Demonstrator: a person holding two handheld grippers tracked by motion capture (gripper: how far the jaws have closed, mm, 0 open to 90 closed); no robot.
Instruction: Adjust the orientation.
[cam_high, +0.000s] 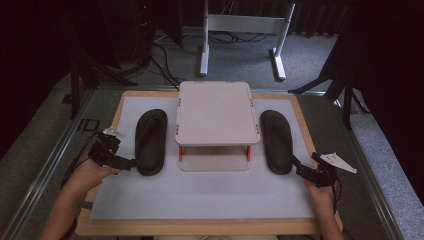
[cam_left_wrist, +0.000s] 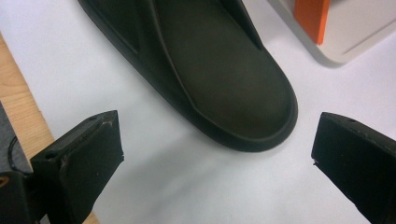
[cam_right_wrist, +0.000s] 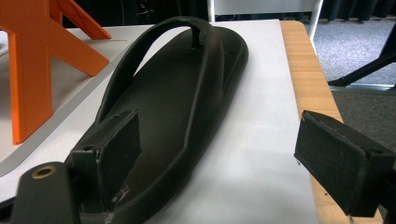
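Observation:
Two black flip-flop sandals lie on a white mat, one on each side of a white two-level rack (cam_high: 217, 112) with orange posts. My left gripper (cam_high: 130, 162) is open at the heel of the left sandal (cam_high: 151, 141). In the left gripper view the rounded heel (cam_left_wrist: 233, 93) lies just ahead of the wide gap between the jaws (cam_left_wrist: 217, 154). My right gripper (cam_high: 296, 165) is open at the heel of the right sandal (cam_high: 276, 141). In the right gripper view (cam_right_wrist: 219, 144) one jaw hangs over the sandal's heel (cam_right_wrist: 163, 121), the other over the bare mat beside it.
The mat (cam_high: 200, 195) rests on a wooden board (cam_high: 200, 227) whose edge runs close outside each gripper. An orange post (cam_right_wrist: 28, 79) of the rack stands left of the right sandal. A white desk frame (cam_high: 242, 30) and cables sit on the floor beyond the table.

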